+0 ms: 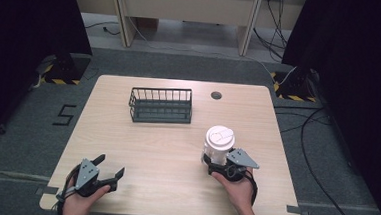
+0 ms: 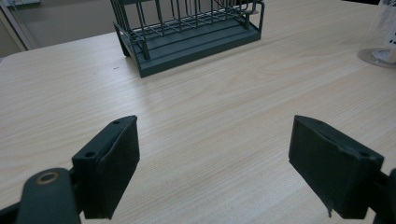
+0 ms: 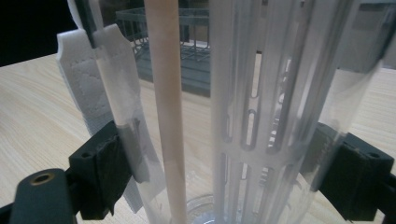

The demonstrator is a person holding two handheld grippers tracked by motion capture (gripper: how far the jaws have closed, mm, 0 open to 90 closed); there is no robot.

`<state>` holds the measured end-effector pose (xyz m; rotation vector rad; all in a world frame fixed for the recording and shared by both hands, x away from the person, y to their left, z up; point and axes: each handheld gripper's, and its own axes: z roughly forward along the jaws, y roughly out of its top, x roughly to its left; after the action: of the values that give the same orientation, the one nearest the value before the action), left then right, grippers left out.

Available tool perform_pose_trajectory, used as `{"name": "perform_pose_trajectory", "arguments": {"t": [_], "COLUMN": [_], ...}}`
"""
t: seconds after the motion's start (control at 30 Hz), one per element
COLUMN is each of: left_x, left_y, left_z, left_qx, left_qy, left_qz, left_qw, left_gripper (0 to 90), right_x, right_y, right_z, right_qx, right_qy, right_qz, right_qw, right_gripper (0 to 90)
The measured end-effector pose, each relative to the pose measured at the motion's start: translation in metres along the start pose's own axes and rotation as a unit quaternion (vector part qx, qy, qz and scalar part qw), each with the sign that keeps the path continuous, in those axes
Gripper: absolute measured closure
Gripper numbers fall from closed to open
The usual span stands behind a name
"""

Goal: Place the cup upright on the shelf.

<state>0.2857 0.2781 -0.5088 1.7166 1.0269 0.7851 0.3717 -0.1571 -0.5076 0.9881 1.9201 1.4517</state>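
A clear plastic cup [image 1: 219, 142] with a white lid stands on the wooden table [image 1: 166, 151], right of centre. My right gripper [image 1: 218, 162] is shut on its lower part. In the right gripper view both jaws of the right gripper [image 3: 224, 172] press the sides of the cup [image 3: 261, 116], which holds a beige stick [image 3: 166, 102] and a white strap [image 3: 88, 88]. My left gripper [image 1: 111, 166] rests open near the front left edge. In its own view the left gripper [image 2: 215, 163] has nothing between its jaws.
A dark wire basket [image 1: 161, 105] stands empty at the back middle of the table, seen also as the basket [image 2: 187, 32] ahead of the left gripper. A round cable hole [image 1: 216, 95] lies behind the cup. Cables [image 1: 306, 139] run over the floor at the right.
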Motion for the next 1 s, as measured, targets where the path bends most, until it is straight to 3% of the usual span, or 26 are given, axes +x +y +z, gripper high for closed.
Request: {"name": "perform_pose_trajectory", "arguments": {"t": [0.4, 0.67, 1.0], "left_x": [-0.0003, -0.0003, 0.0001], "left_y": [-0.0002, -0.0005, -0.0007], "left_z": [-0.0001, 0.0002, 0.0001], "left_qx": [0.000, 0.000, 0.001], "left_qy": [-0.004, -0.005, -0.005], "left_qz": [0.000, -0.002, -0.003], "left_qw": [1.0000, 1.0000, 1.0000], "left_gripper": [15.8, 15.9, 15.9], "right_x": [0.0002, 0.0004, -0.0003], "right_y": [-0.0079, -0.0078, 0.0018], "right_z": [0.0007, 0.0005, -0.0004], "right_qx": [0.001, 0.000, -0.003], "right_qy": [-0.004, -0.008, -0.003], "right_qz": [0.008, -0.001, -0.006], "right_qw": [1.0000, 1.0000, 1.0000], "right_gripper": [15.1, 18.0, 18.5]}}
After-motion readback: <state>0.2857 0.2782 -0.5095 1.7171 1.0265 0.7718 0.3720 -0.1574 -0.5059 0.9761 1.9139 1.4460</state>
